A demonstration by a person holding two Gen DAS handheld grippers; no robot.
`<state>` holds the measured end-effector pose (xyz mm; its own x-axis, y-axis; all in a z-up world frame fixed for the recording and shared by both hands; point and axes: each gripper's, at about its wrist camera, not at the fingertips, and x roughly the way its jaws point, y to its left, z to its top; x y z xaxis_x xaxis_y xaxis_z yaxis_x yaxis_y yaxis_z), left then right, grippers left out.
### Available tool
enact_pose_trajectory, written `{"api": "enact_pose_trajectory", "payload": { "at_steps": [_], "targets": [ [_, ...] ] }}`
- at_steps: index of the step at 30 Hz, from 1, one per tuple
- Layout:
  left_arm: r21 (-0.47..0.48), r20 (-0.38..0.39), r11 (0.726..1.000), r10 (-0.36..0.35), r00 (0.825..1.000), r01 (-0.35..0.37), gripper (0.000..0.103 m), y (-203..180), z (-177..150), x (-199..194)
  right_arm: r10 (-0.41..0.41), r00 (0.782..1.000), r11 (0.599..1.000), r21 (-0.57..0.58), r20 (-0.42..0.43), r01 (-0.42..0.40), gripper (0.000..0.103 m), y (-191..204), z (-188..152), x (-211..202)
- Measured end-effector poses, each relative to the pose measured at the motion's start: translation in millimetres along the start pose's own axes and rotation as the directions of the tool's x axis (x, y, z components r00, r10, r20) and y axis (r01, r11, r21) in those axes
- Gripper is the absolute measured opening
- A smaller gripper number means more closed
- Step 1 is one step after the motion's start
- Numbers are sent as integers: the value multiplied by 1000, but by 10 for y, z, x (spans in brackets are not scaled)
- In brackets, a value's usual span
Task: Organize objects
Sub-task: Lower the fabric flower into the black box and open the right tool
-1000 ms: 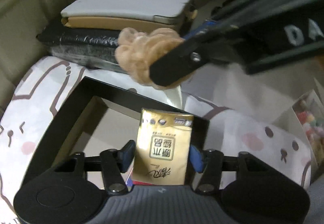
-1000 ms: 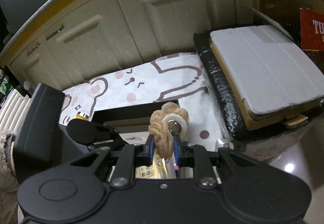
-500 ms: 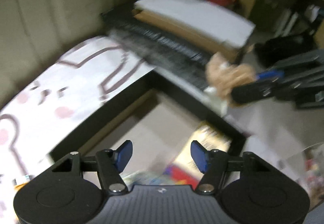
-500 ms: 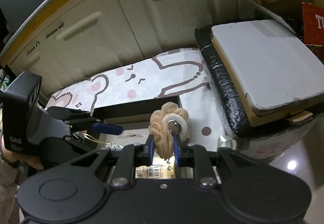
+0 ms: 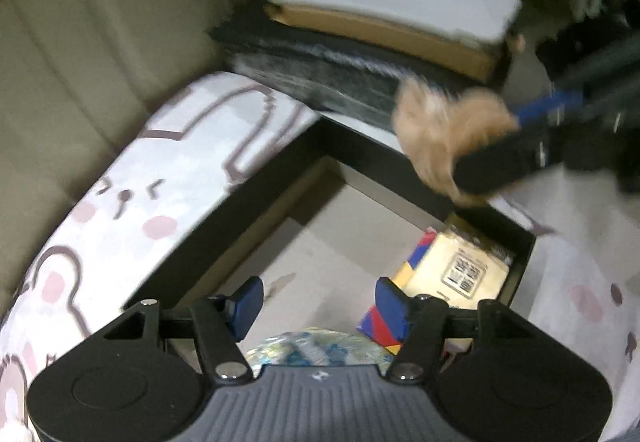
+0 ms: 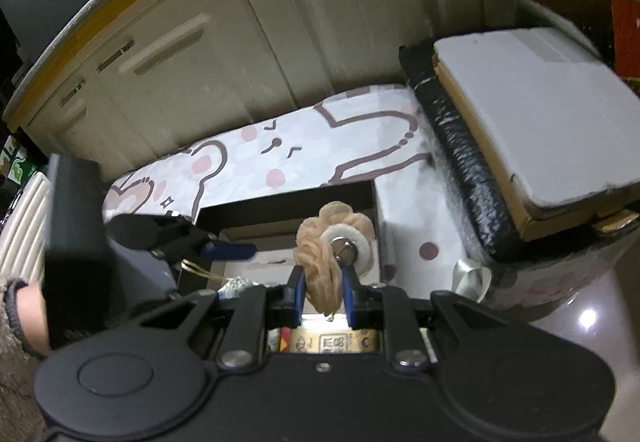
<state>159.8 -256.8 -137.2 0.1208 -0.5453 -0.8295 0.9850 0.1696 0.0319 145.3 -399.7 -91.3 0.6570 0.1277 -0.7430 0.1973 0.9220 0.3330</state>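
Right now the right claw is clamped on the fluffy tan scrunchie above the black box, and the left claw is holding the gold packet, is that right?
Not quite. The left claw is open and empty; the gold packet lies inside the black box, as the left wrist view shows. The right claw does clamp the scrunchie.

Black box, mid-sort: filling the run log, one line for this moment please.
left gripper: open, empty | right gripper: shut on fluffy tan item above black box | gold packet: in box

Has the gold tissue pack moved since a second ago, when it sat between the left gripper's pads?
Yes. The gold tissue pack has left the left gripper, whose jaws now stand open, and lies in the black box, at its right corner.
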Motion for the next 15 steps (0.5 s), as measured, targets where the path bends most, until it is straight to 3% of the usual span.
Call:
{"api": "enact_pose_trajectory", "payload": {
  "at_steps": [3, 9, 14, 15],
  "targets": [
    [-79, 51, 997, 23, 998, -19, 63, 177, -55, -237, 32, 999, 999, 10, -27, -32, 20, 55, -17, 58],
    [-229, 48, 957, 195, 980, -179, 67, 539, -251, -638, 143, 983, 990, 9, -115, -143, 20, 310, -70, 264],
    [-395, 69, 904, 209, 976, -166, 69, 795, -434, -909, 193, 959, 978, -44, -206, -206, 21, 662, -161, 510],
    [-421, 78, 893, 208, 975, -157, 70, 813, -467, -960, 214, 952, 972, -46, -220, -229, 25, 710, -175, 553]
  ]
}}
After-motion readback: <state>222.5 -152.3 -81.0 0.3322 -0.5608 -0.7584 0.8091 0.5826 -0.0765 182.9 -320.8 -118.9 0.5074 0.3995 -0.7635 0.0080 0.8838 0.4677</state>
